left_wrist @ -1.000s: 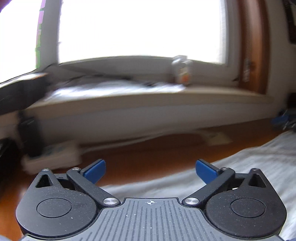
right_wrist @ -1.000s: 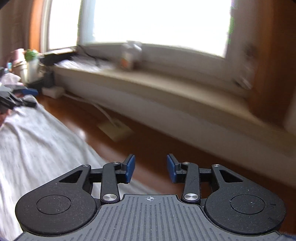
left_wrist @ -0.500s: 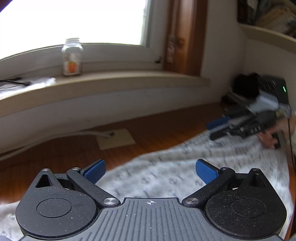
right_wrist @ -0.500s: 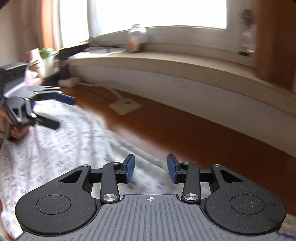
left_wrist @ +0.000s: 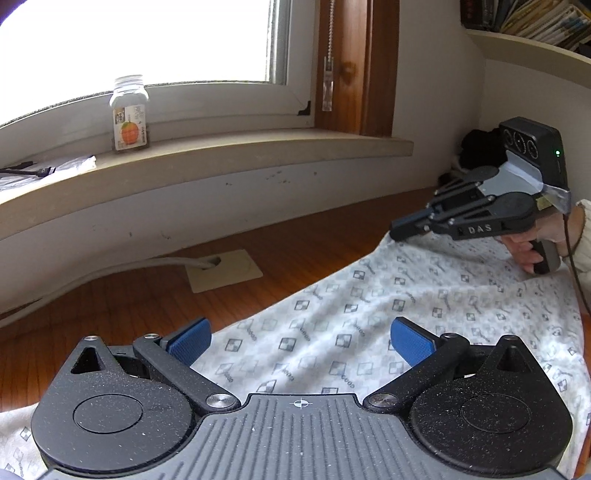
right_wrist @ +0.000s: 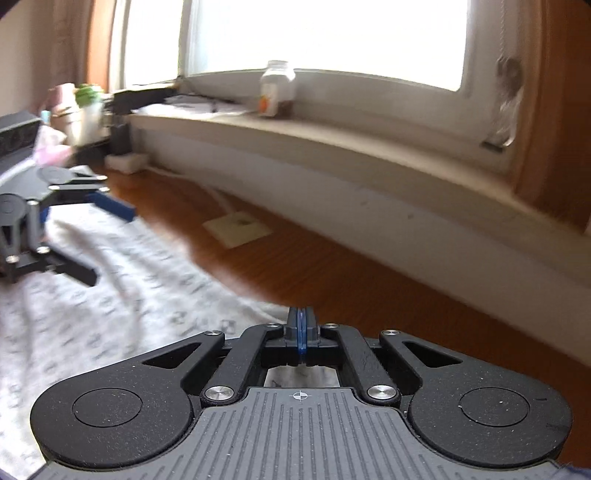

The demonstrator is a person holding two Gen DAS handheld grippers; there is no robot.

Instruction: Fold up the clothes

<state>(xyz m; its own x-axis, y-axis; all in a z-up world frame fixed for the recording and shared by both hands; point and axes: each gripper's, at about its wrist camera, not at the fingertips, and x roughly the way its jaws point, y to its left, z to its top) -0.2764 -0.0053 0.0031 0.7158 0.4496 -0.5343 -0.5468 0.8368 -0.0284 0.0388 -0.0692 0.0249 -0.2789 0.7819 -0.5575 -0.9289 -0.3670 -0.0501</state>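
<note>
While garment [left_wrist: 369, 325] lies lengthwise along window wall, left gripper [left_wrist: 301, 338] agape, empty, right gripper [right_wrist: 301, 328] closed, grasp unclear.

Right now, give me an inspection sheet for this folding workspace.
Surface: brown wooden tabletop, partly covered by cloth.
Job's things: white patterned fabric garment, spread out, lightly wrinkled.
Clutter: clear plastic bottle with orange label upright on the beige windowsill; beige square plate on the tabletop.
Grippers: left hand-held gripper open above the garment; right hand-held gripper shut at the garment's far edge, whether it pinches cloth cannot be told.
Cables: black plug and lead on the sill; grey cable entering the plate.
Surroundings: bright window, books on a shelf.
</note>
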